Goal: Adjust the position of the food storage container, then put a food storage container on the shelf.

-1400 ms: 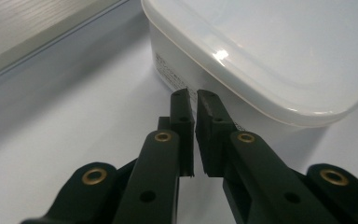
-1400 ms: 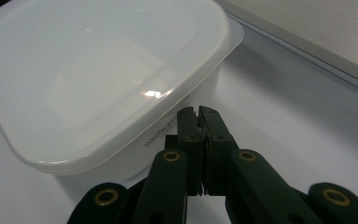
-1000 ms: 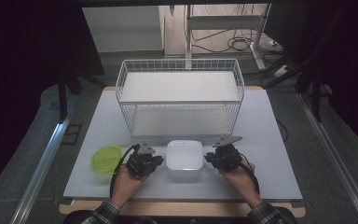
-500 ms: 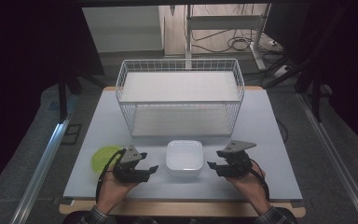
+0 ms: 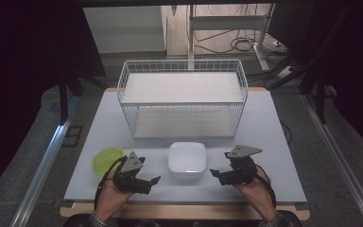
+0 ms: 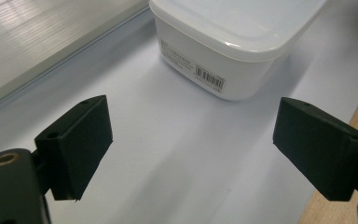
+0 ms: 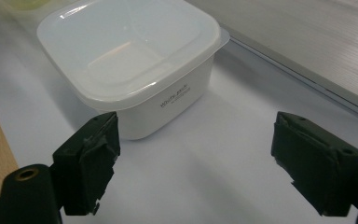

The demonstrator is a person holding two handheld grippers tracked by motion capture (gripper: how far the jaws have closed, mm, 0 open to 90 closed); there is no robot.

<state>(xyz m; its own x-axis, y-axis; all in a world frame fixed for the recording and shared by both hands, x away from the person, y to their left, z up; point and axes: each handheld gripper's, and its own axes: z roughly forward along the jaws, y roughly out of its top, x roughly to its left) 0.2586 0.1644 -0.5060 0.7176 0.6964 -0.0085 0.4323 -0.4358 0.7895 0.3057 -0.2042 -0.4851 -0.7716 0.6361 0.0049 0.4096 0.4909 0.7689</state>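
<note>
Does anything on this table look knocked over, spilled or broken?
Nothing stands out. The white container sits level with its lid on, the wire basket stands upright, and the green lid lies flat. No spills.

Counted on the table (image 5: 274, 142): one white lidded container (image 5: 186, 160) near the front edge, one green lid (image 5: 107, 160) toward the front-left corner, one wire basket (image 5: 183, 101) along the back edge. Two grippers, left gripper (image 5: 152, 183) and right gripper (image 5: 215, 175).

My left claw (image 5: 157, 179) and right claw (image 5: 214, 172) flank the white container (image 5: 186, 160) — one at its nine o'clock, one at its three — both clear of it, jaws just opened, nothing between them. The wire basket (image 5: 183, 101) stands at twelve o'clock, the green lid (image 5: 106, 160) beyond my left claw on the surface (image 5: 274, 142).
</note>
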